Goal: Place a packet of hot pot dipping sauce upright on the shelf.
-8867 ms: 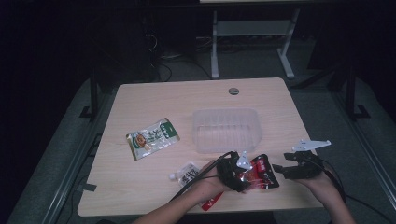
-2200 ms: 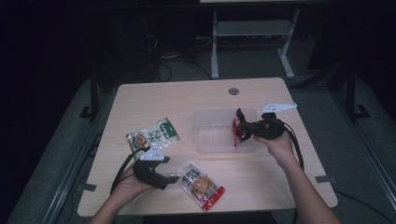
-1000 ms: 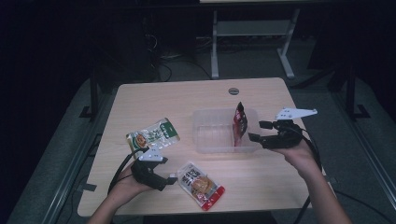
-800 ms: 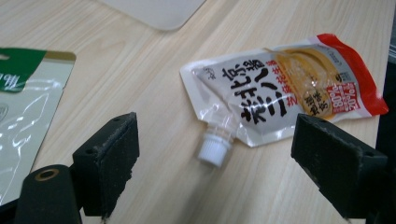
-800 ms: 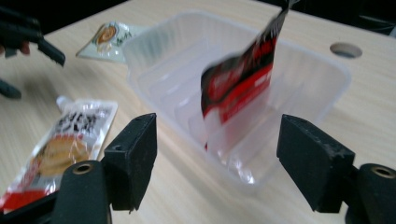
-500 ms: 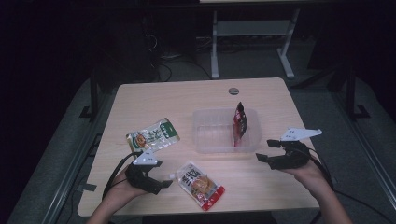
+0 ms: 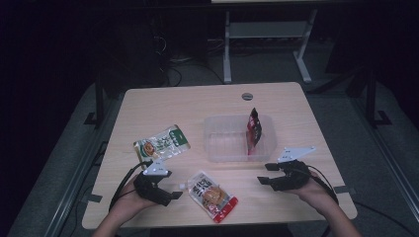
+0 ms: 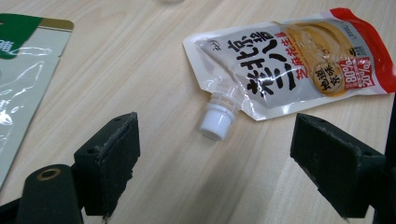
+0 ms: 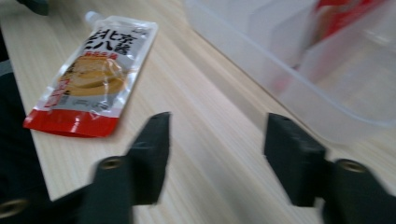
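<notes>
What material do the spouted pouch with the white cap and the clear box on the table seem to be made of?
The white and red spouted pouch looks like glossy laminated plastic film: it shines, with flat sealed edges. Its white screw cap seems hard matte plastic. The clear rectangular box appears to be thin, slightly cloudy plastic, since the light wooden-looking table shows through its walls.

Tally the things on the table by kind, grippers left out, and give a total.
Spouted pouch: 1
Green and white packet: 1
Red packet, standing in the tub: 1
Clear plastic tub: 1
Total: 4
</notes>
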`<control>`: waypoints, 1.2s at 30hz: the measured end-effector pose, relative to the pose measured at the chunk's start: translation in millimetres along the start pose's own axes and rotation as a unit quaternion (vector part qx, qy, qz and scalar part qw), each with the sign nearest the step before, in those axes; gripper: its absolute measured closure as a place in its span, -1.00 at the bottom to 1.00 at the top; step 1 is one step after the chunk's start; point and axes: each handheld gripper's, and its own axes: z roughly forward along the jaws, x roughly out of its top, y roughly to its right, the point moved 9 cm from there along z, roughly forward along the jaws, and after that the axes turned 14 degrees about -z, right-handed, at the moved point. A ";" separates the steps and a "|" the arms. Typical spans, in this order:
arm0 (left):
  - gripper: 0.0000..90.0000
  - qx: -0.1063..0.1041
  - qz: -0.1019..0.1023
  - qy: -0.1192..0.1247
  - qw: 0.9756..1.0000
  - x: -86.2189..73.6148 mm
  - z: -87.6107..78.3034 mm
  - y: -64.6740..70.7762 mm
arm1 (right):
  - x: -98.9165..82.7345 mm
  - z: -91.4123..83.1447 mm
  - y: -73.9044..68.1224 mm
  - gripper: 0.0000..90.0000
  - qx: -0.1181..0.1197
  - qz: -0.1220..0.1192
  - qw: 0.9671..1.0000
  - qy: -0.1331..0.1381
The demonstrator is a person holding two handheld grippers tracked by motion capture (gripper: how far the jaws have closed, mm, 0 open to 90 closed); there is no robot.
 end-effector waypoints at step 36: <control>0.99 -0.034 0.019 -0.070 0.997 8.1 36.4 31.1 | 18.7 75.7 -72.9 0.99 0.128 -0.115 0.984 -0.047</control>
